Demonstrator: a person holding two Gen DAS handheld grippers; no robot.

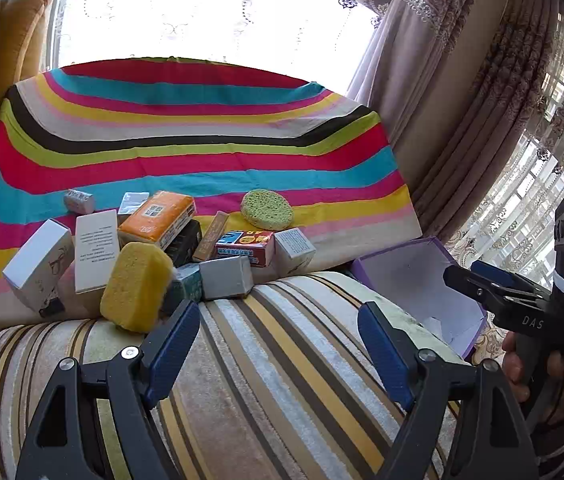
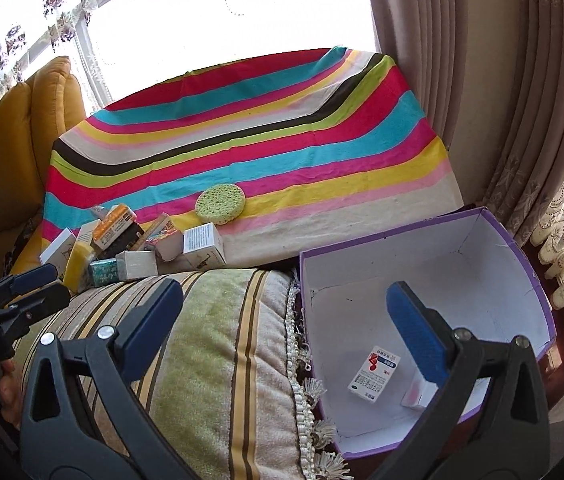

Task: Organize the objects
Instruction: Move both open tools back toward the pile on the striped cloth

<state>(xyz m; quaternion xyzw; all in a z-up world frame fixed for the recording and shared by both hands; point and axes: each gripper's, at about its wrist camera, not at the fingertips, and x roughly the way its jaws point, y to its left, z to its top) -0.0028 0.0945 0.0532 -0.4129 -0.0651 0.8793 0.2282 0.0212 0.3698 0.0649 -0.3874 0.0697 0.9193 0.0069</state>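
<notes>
Left tool [image 1: 278,344]: jaws spread, nothing between them, over the striped cushion [image 1: 266,380], facing the pile [image 1: 154,248].

Right tool [image 2: 282,332]: jaws spread wide, empty, half over the purple box [image 2: 521,264].

Task items: pile of small boxes with a yellow sponge [image 1: 136,286] at the cushion's far edge, against the striped cloth [image 1: 202,132]; green sponge [image 1: 267,209] apart on the cloth; one carton [image 2: 374,368] already in the box.

Risks, judged: the pile leans on itself, so pulling one piece could topple its neighbours off the cushion; the sponge is soft and may squash or slip.

View differences: only the right view shows the box floor and its carton, with a second item half hidden behind a finger; the left view shows the pile in detail.
</notes>
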